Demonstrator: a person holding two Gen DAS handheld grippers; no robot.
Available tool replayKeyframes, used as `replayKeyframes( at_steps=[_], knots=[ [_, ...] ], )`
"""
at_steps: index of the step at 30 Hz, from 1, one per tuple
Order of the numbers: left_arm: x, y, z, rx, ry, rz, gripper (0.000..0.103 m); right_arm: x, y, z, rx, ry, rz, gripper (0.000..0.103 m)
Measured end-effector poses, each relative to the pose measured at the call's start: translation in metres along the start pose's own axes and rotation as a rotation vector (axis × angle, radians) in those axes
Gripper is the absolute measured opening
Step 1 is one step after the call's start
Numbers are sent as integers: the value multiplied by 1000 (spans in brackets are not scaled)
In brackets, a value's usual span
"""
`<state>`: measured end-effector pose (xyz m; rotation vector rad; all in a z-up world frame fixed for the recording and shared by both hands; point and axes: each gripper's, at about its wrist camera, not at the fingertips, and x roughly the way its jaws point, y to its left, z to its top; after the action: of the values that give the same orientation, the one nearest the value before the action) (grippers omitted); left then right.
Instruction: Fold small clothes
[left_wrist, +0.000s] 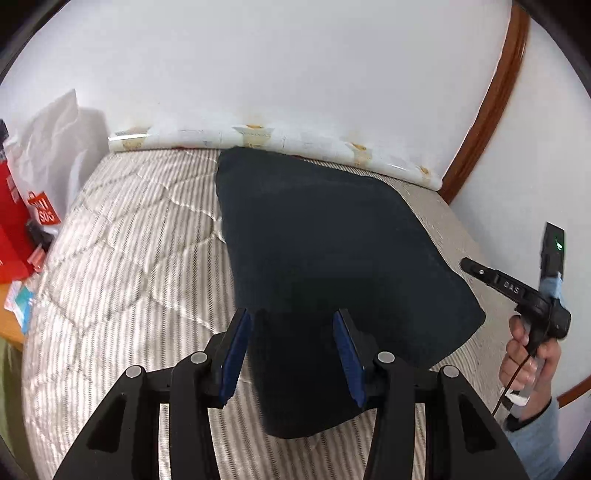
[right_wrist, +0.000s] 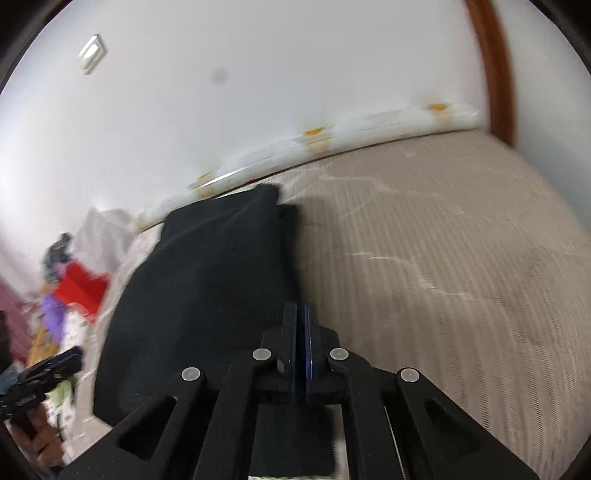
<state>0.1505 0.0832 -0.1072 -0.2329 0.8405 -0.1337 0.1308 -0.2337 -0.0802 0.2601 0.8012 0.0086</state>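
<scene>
A dark navy garment (left_wrist: 314, 240) lies flat on the striped bed cover (left_wrist: 129, 229), one end reaching the wall. My left gripper (left_wrist: 291, 314) hovers over its near end, blue pads (left_wrist: 236, 350) well apart, not pressing the cloth. A hand holds my right gripper (left_wrist: 466, 264) just off the garment's right edge, and nothing hangs from it. In the right wrist view that gripper (right_wrist: 301, 306) has its pads pressed together beside the garment (right_wrist: 207, 277), which looks folded over with a doubled far edge. The left gripper (right_wrist: 48, 369) shows blurred at the lower left.
A patterned roll (left_wrist: 258, 136) lies along the white wall behind the bed. A red shopping bag (left_wrist: 14, 229) and a white plastic bag (left_wrist: 51, 140) stand off the bed's left side. A brown door frame (left_wrist: 491, 99) rises at the right. Bare bed cover (right_wrist: 443, 258) stretches right of the garment.
</scene>
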Motion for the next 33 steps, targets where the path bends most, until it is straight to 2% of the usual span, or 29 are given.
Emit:
replayKeyframes(
  at_steps=[5, 8, 12, 17, 23, 33],
  knots=[
    [10, -12, -4, 24, -12, 18, 44, -29, 13, -12, -92, -88, -92, 9],
    [15, -16, -8, 23, -6, 16, 44, -34, 33, -25, -144, -101, -103, 13],
    [15, -21, -14, 44, -17, 49, 44, -28, 50, -38, -206, -63, -122, 16],
    [8, -19, -25, 68, -13, 86, 44, -19, 44, -50, -205, -4, -191, 18],
    [4, -2, -40, 6, 23, 41, 44, -23, 47, -59, -193, 13, -246, 21],
    [-8, 2, -55, -14, 18, 34, 44, -22, 54, -68, -251, 45, -292, 24]
  ],
)
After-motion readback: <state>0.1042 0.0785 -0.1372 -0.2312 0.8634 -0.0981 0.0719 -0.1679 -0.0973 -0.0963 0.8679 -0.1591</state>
